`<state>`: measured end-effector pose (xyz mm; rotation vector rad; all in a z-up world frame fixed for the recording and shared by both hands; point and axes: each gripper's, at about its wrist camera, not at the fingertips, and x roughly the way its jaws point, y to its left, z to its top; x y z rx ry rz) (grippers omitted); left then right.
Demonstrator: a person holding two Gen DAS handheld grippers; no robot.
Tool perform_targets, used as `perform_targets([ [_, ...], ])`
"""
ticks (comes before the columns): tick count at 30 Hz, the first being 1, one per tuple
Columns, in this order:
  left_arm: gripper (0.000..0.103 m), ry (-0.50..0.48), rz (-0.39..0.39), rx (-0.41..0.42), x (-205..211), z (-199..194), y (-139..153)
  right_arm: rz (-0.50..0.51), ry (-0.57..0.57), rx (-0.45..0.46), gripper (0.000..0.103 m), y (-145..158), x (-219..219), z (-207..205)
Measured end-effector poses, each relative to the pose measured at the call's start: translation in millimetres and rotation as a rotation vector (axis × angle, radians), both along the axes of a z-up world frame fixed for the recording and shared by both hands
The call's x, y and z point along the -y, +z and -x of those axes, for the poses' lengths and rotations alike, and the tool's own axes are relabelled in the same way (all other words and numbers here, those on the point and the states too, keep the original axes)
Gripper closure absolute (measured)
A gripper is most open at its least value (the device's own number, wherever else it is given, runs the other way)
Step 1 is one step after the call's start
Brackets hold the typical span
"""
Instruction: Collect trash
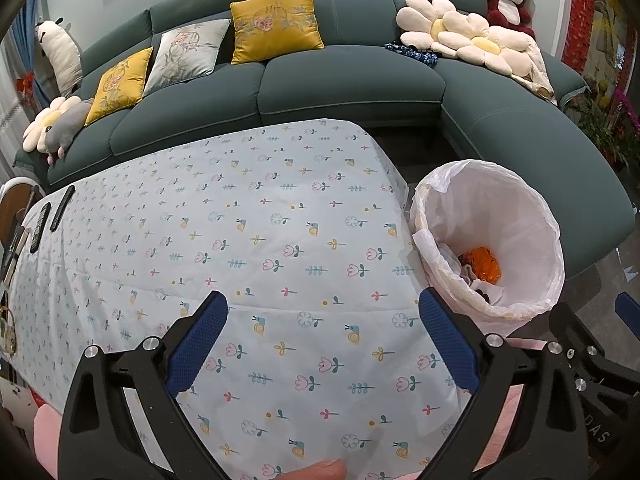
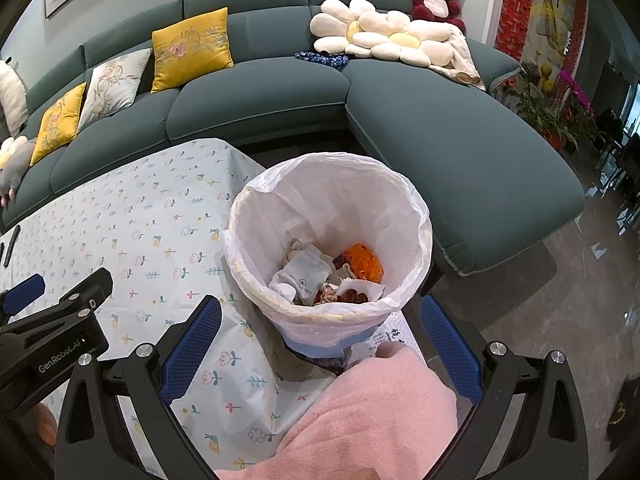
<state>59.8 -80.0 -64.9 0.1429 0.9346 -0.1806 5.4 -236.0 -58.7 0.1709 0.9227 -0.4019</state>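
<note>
A bin lined with a white plastic bag (image 2: 416, 216) stands beside the table's right end; it also shows in the left wrist view (image 1: 520, 208). Inside lie an orange wrapper (image 2: 364, 260), a grey-white cloth pouch (image 2: 304, 276) and other scraps. My left gripper (image 1: 322, 336) is open and empty above the flowered tablecloth (image 1: 240, 220). My right gripper (image 2: 320, 344) is open and empty just in front of the bin, above a pink fleece sleeve (image 2: 380, 412).
A teal corner sofa (image 1: 340, 80) with cushions and plush toys runs behind the table and along the right. Two dark remotes (image 1: 60, 208) lie at the table's far left edge. Potted plants (image 2: 560, 112) stand at the far right.
</note>
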Motion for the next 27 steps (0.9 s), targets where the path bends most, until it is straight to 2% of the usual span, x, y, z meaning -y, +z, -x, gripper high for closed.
perform_targets([
  [27, 0.012, 0.005, -0.022, 0.002, 1.3, 2.1, -2.3, -0.003, 0.002, -0.005, 0.007, -3.3, -4.0, 0.0],
])
